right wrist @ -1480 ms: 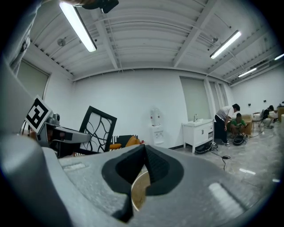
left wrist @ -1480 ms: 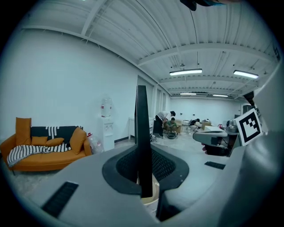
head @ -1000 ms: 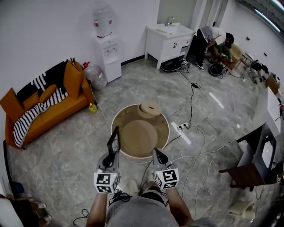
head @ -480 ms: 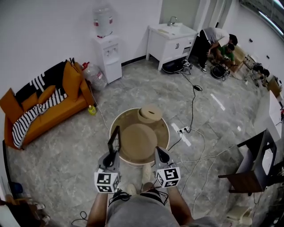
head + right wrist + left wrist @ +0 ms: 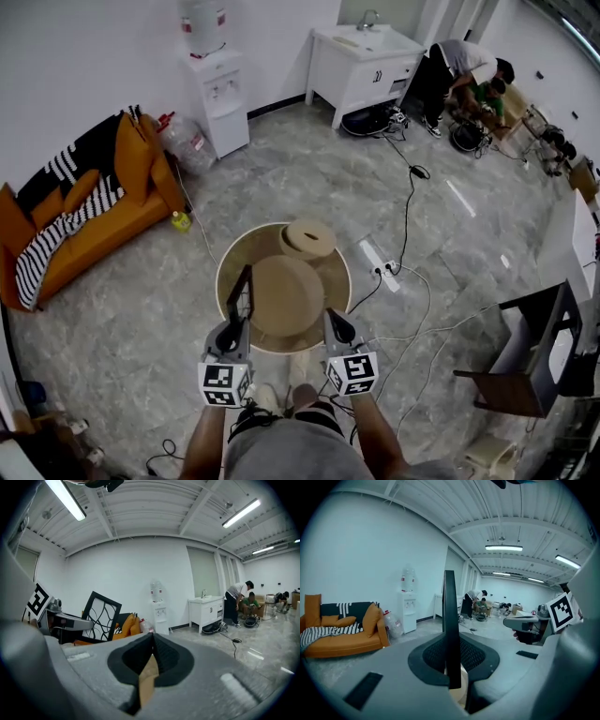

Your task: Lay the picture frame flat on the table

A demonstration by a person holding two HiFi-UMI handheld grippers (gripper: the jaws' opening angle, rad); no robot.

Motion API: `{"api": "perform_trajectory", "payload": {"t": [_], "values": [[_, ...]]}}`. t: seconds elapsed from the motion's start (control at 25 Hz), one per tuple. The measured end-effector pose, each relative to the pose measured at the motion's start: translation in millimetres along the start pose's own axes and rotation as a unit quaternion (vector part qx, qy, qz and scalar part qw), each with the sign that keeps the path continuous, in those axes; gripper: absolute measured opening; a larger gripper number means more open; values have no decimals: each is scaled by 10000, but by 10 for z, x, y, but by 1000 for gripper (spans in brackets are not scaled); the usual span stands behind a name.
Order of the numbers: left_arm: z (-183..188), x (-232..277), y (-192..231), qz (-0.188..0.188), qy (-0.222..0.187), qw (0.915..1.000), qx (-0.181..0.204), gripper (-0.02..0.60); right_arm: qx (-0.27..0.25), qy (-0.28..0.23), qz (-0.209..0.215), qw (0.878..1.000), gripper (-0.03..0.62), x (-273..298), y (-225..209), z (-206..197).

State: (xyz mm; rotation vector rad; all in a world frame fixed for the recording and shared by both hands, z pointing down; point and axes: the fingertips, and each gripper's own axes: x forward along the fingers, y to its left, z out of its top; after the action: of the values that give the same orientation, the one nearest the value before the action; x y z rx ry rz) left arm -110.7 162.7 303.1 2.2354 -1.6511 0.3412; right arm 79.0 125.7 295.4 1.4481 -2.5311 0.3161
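A black picture frame [image 5: 242, 294] with an openwork pattern stands upright and edge-on, held at its lower edge by my left gripper [image 5: 233, 330]. In the left gripper view the frame [image 5: 449, 620] rises as a thin dark bar from between the pads of that gripper [image 5: 450, 667]. The right gripper view shows the frame's [image 5: 101, 616] face at the left. My right gripper [image 5: 334, 324] hangs beside it with its jaws together and nothing in them; its tips [image 5: 151, 641] meet over tan wood. Both hover at the near edge of a round wooden table [image 5: 231, 255].
A smaller round wooden piece [image 5: 309, 237] sits at the table's far side. A power strip [image 5: 373, 259] and cables lie on the floor to the right. An orange sofa [image 5: 89, 220], water dispenser [image 5: 214, 94], white sink cabinet [image 5: 361, 66] and crouching people [image 5: 469, 80] stand farther off.
The head view has shifted, so the table sits a little lower and to the left in the picture. Both grippers and the upright frame keep the same pose.
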Motion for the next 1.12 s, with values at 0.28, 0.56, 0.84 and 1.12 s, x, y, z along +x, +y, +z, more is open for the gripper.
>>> {"api": "perform_trajectory", "payload": {"t": [0.28, 0.56, 0.84, 1.12], "values": [[-110, 824, 113, 4, 311, 9994, -162, 54, 192, 339, 122, 9992, -2, 694, -454, -273], [-323, 1519, 295, 100, 688, 9970, -334, 54, 354, 707, 286, 9965, -2, 1348, -784, -584], [-635, 2072, 371, 177, 1003, 9934, -526, 54, 371, 1009, 486, 9930, -2, 1862, -1061, -915], [-932, 2648, 383, 243, 1302, 9891, -644, 54, 425, 1241, 641, 9893, -2, 2338, -1383, -1236]]}}
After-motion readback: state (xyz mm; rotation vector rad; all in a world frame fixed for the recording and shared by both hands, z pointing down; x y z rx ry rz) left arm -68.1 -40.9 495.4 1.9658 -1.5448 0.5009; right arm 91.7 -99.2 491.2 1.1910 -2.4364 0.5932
